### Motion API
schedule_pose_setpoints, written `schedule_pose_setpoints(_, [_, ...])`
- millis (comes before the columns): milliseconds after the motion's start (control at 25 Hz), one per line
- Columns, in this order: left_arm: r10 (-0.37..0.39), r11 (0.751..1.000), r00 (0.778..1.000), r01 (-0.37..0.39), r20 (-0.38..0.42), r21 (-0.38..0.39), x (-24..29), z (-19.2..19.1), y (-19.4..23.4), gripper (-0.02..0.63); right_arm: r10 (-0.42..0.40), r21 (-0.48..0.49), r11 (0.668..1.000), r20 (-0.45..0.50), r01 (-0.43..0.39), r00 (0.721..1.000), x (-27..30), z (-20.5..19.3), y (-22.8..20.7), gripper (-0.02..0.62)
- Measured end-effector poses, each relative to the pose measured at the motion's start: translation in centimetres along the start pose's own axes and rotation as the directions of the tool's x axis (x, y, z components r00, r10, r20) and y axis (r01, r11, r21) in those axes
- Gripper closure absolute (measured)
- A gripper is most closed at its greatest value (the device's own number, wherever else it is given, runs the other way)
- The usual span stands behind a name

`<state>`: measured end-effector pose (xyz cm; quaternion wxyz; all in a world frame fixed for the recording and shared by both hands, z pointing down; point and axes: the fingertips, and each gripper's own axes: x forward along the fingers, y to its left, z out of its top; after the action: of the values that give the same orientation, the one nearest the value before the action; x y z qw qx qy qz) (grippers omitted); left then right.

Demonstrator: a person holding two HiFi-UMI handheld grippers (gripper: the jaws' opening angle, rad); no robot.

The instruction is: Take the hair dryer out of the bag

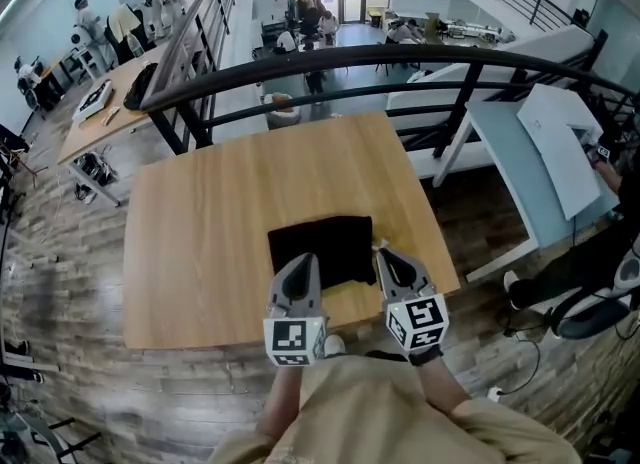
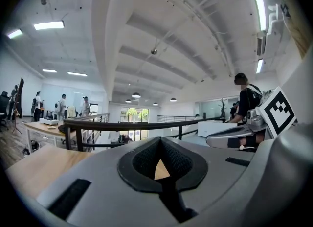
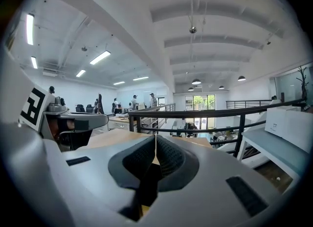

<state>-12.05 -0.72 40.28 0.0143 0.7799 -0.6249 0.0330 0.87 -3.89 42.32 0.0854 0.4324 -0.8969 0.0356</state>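
Grey jaws pressed together and empty, the left gripper (image 1: 303, 262) and right gripper (image 1: 386, 254) hover at the near edge of the black bag (image 1: 322, 237) lying flat on the desk (image 1: 200, 242); the hair dryer is unseen, presumably inside, so open both, pin the fabric with one, reach in with the other

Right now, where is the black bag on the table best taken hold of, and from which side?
Probably its near edge, from the person's side. The black bag lies flat on the wooden table, so only a thin edge can be pinched, and that edge is right by the left hand-held gripper and right hand-held gripper, both shut. The bag's opening cannot be made out.
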Motion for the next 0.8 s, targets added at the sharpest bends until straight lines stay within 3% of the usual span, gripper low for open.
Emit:
schedule_pose_setpoints(120, [0.009,1.0,1.0,-0.009,-0.027,0.008,1.5,-1.3,1.7,0.594,-0.016,-0.002,1.0,-0.026,0.016,1.0,1.7,-0.9,-0.5,0.58])
schedule_pose_setpoints(320, [-0.046,0.999,0.993,0.044,-0.113,-0.02,3.9,-4.3,1.5,0.594,-0.038,0.025,0.999,-0.099,0.04,0.994,3.0,-3.2,-1.7,0.58])
schedule_pose_setpoints(560, [-0.07,0.997,0.974,0.071,-0.214,-0.003,8.8,-7.1,0.9,0.592,0.005,0.044,0.999,-0.134,0.001,0.991,6.5,-4.6,-4.6,0.58])
schedule_pose_setpoints(680, [-0.104,0.994,0.954,0.103,-0.283,-0.018,11.1,-9.2,-0.1,0.592,0.037,0.061,0.998,-0.152,-0.027,0.988,8.4,-5.4,-5.7,0.58])
schedule_pose_setpoints(800, [-0.124,0.991,0.919,0.132,-0.375,-0.002,13.1,-12.0,-0.8,0.592,0.073,0.064,0.996,-0.181,-0.063,0.981,10.3,-6.2,-6.2,0.58])
